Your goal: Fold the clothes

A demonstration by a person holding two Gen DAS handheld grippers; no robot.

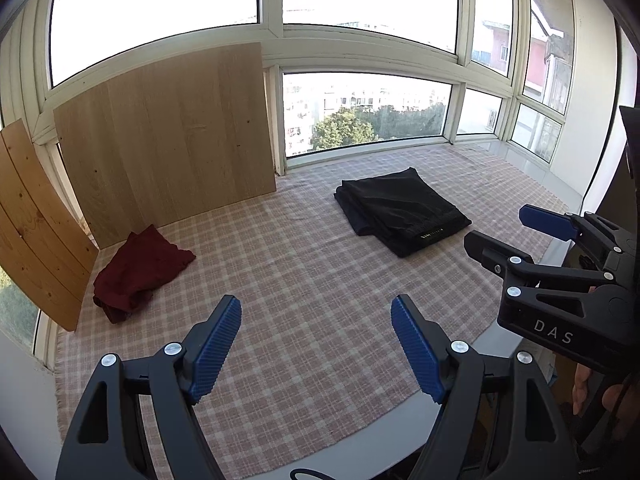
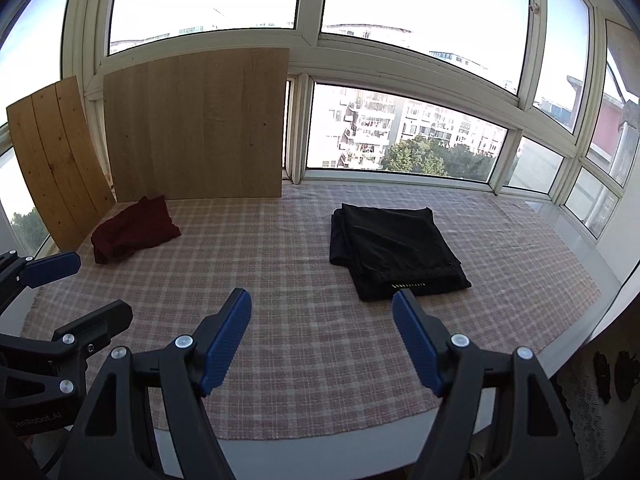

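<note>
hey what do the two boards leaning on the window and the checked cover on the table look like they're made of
Large board: pale wood or wood-look laminate, matte, faint grain. Smaller board: warmer pine-like planks, visible knots and seams, slight sheen. Checked cover: woven fabric, probably cotton, matte, with a frayed-looking edge.

Your left wrist camera looks forward over the pink checked cloth [image 1: 304, 264] toward the white-framed bay window [image 1: 360, 46], from just above the cloth's near edge. Your right wrist camera faces the same window [image 2: 316, 38] from beside it. Both views share the cloth [image 2: 288, 280], the pale upright wooden board [image 1: 168, 136] [image 2: 200, 124] and each other's gripper at the edge.
</note>
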